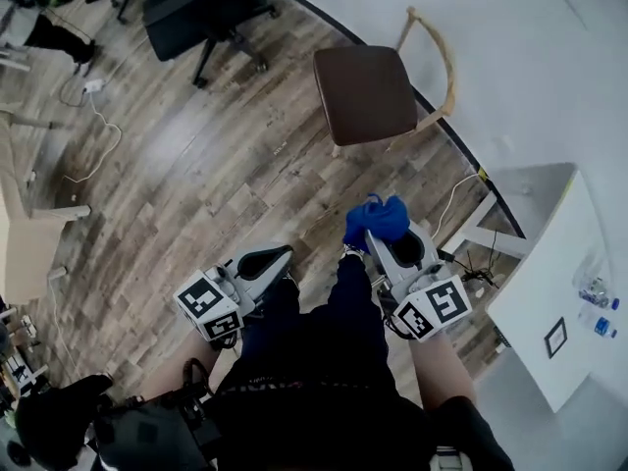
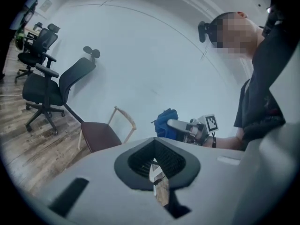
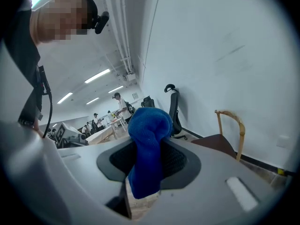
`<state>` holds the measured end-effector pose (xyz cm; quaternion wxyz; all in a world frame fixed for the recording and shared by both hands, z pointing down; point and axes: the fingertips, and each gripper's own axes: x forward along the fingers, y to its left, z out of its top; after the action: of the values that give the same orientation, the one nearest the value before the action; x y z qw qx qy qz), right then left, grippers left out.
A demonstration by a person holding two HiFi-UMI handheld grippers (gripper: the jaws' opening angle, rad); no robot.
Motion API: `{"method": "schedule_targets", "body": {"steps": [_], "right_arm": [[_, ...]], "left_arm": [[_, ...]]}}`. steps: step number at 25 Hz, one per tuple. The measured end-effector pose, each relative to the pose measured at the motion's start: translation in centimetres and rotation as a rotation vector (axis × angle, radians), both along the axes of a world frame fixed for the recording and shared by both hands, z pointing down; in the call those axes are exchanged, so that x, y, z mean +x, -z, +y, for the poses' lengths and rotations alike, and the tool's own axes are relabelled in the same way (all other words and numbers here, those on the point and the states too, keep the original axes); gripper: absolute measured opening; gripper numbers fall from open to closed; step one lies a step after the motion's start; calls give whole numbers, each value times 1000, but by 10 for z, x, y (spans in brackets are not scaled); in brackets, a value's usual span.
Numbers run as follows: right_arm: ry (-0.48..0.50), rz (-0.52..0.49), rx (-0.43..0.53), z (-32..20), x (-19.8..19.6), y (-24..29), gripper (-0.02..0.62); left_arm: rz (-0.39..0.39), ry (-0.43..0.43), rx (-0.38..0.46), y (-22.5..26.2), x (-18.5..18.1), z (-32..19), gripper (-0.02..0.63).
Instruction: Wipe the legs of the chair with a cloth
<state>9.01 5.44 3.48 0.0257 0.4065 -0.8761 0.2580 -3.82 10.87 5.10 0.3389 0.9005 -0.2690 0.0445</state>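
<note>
Fingers [image 3: 139, 207] of right gripper [image 3: 142, 193] clamp fuzzy blue cloth [image 3: 147, 139]; left gripper [image 2: 157, 177] closed

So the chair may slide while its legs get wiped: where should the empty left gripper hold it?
Probably the thin curved back rail of the chair, coming from above and in front: it stands clear and slim, with the wall close behind.

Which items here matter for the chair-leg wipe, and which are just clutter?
Job: blue cloth, held in right gripper; wooden-backed chair; left gripper, shut, empty.
Clutter: black office chair; floor cable; white table; bottles.
</note>
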Motion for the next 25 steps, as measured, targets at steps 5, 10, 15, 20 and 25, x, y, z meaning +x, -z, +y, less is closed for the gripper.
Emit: {"method": "schedule_targets", "body": {"steps": [5, 10, 15, 20, 25], "right_arm": [[-27, -18, 22, 39, -1, 45, 141], [-54, -23, 24, 66, -16, 71, 141], [-62, -38, 43, 87, -44, 93, 141], [-47, -1, 80, 101, -74, 104, 141], [-51, 5, 87, 113, -85, 105, 141]], "left_arm": [[61, 47, 17, 48, 0, 3, 6], [133, 66, -1, 75, -14, 10, 5], [113, 28, 18, 89, -38, 22, 6], [98, -11, 62, 103, -59, 23, 6], [96, -36, 98, 115, -66, 24, 6]]}}
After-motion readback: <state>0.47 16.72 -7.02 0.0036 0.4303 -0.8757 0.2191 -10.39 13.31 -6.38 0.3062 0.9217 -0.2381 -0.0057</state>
